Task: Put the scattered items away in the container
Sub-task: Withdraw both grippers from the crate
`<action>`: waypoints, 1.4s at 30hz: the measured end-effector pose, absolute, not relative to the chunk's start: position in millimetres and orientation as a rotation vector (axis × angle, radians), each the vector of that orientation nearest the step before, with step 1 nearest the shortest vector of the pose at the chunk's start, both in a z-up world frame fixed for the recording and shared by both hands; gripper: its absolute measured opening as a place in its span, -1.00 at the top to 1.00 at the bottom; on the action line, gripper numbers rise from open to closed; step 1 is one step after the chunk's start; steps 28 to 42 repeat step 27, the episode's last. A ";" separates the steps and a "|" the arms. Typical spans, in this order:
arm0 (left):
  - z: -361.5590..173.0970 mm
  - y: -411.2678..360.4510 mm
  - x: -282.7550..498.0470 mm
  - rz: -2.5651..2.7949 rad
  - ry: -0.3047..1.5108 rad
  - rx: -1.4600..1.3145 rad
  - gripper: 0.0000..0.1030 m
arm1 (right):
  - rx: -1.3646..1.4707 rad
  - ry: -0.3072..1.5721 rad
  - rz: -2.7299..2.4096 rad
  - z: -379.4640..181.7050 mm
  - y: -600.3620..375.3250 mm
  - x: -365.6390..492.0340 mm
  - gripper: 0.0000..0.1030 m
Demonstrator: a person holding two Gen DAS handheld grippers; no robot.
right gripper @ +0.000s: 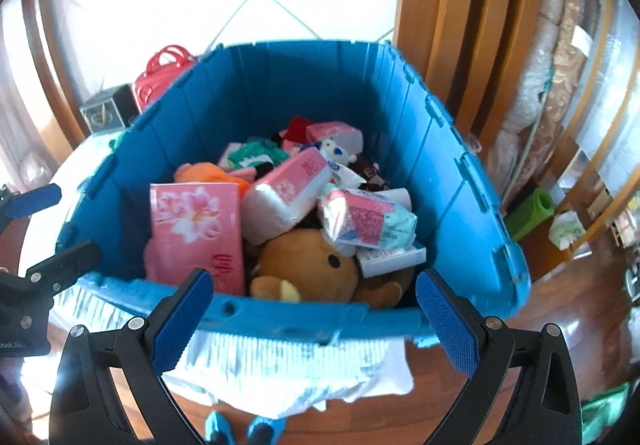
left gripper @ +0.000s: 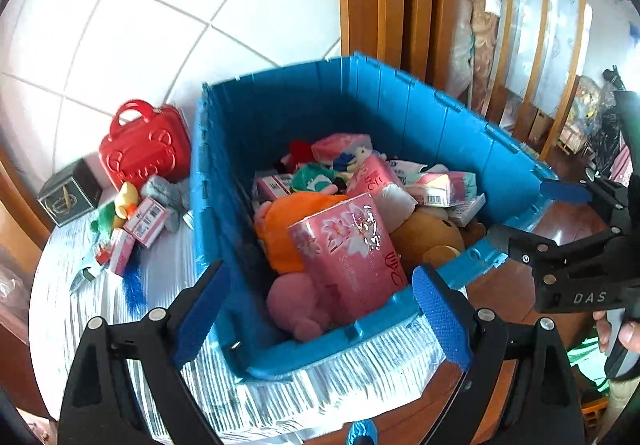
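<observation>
While both grippers hover in front of the bin with nothing held, each one's blue-padded fingers are spread wide: the left gripper point(left gripper: 320, 309) faces the bin's near left corner, and the right gripper point(right gripper: 316, 317) faces its near wall. Just beyond them, the blue plastic bin point(right gripper: 460, 173) sits on a pale cloth-covered table point(left gripper: 80, 309) and is heaped with toys and tissue packs. A large pink tissue pack point(left gripper: 348, 253) stands tilted against the near wall, its top level with the rim; a brown plush bear point(right gripper: 308, 265) lies beside it. Farther left on the table, outside the bin, a few items remain: small pink boxes point(left gripper: 146, 221), a yellow and green plush toy point(left gripper: 118, 209) and a grey plush point(left gripper: 168, 197). Behind them stand a red toy case point(left gripper: 146, 149) and a dark box point(left gripper: 70, 195).

The likely risk is that the tilted pack slides out if the bin is nudged, or that more items piled on the heap spill over the rim.
</observation>
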State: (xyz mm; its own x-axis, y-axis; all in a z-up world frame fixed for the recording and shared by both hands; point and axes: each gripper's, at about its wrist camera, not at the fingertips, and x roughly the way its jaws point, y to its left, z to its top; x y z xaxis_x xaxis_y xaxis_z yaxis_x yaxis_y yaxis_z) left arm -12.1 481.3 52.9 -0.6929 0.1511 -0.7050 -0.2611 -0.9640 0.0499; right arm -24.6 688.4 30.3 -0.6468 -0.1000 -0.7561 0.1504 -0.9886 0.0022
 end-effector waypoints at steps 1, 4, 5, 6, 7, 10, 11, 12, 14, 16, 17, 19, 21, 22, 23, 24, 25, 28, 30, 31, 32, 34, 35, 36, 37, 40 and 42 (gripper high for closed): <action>54.0 477.5 -7.2 2.693 0.210 -1.092 -0.81 | 1.226 0.089 -2.748 33.8 683.6 -17.2 -0.99; 55.3 463.1 8.3 2.696 0.182 -1.070 -0.81 | 1.170 0.080 -2.806 41.6 669.3 4.0 -0.99; 55.2 459.4 12.0 2.701 0.178 -1.064 -0.81 | 1.156 0.078 -2.822 42.8 664.2 10.2 -0.99; 55.1 455.4 15.5 2.705 0.173 -1.059 -0.81 | 1.147 0.080 -2.836 43.4 659.4 15.4 -0.99; 54.8 452.2 18.6 2.707 0.166 -1.055 -0.81 | 1.139 0.083 -2.849 43.7 653.9 21.1 -0.99; 54.4 440.2 28.5 2.705 0.139 -1.053 -0.81 | 1.129 0.089 -2.873 43.0 640.6 35.3 -0.99; 54.3 437.6 31.2 2.704 0.131 -1.051 -0.81 | 1.128 0.089 -2.878 42.6 637.0 39.7 -0.99; 54.2 435.1 34.1 2.701 0.125 -1.050 -0.81 | 1.127 0.087 -2.883 42.3 634.0 43.5 -0.99; 53.4 430.7 39.0 2.698 0.116 -1.048 -0.81 | 1.125 0.084 -2.888 41.7 628.3 50.7 -0.99; 53.5 428.3 42.9 2.693 0.115 -1.046 -0.81 | 1.121 0.076 -2.892 41.6 623.9 57.1 -0.99; 53.8 427.7 45.1 2.694 0.116 -1.044 -0.81 | 1.120 0.074 -2.895 41.7 621.9 60.3 -0.99; 55.1 426.7 49.5 2.697 0.121 -1.031 -0.81 | 1.116 0.072 -2.906 42.7 618.9 65.3 -0.99; 56.7 426.3 52.5 2.706 0.127 -1.014 -0.81 | 1.112 0.071 -2.913 43.9 617.0 68.8 -0.99; 57.5 426.1 54.5 2.716 0.133 -1.001 -0.81 | 1.110 0.069 -2.917 44.4 616.3 70.3 -0.99; 58.0 425.7 56.2 2.723 0.135 -0.994 -0.81 | 1.106 0.064 -2.922 44.9 616.1 71.8 -0.99; 58.5 425.0 57.7 2.727 0.134 -0.987 -0.81 | 1.103 0.060 -2.926 45.4 616.0 73.2 -0.99; 58.9 424.0 59.0 2.729 0.131 -0.981 -0.81 | 1.100 0.056 -2.929 45.7 615.8 74.5 -0.99; 59.7 422.9 59.4 2.733 0.124 -0.974 -0.81 | 1.097 0.049 -2.935 46.3 615.4 76.8 -0.99; 59.7 422.9 59.4 2.733 0.124 -0.974 -0.81 | 1.097 0.049 -2.935 46.3 615.4 76.8 -0.99; 59.7 422.9 59.4 2.733 0.124 -0.974 -0.81 | 1.097 0.049 -2.935 46.3 615.4 76.8 -0.99; 59.7 422.9 59.4 2.733 0.124 -0.974 -0.81 | 1.097 0.049 -2.935 46.3 615.4 76.8 -0.99; 59.7 422.9 59.4 2.733 0.124 -0.974 -0.81 | 1.097 0.049 -2.935 46.3 615.4 76.8 -0.99; 59.7 422.9 59.4 2.733 0.124 -0.974 -0.81 | 1.097 0.049 -2.935 46.3 615.4 76.8 -0.99; 59.7 422.9 59.4 2.733 0.124 -0.974 -0.81 | 1.097 0.049 -2.935 46.3 615.4 76.8 -0.99; 59.7 422.9 59.4 2.733 0.124 -0.974 -0.81 | 1.097 0.049 -2.935 46.3 615.4 76.8 -0.99; 59.7 422.9 59.4 2.733 0.124 -0.974 -0.81 | 1.097 0.049 -2.935 46.3 615.4 76.8 -0.99; 59.7 422.9 59.4 2.733 0.124 -0.974 -0.81 | 1.097 0.049 -2.935 46.3 615.4 76.8 -0.99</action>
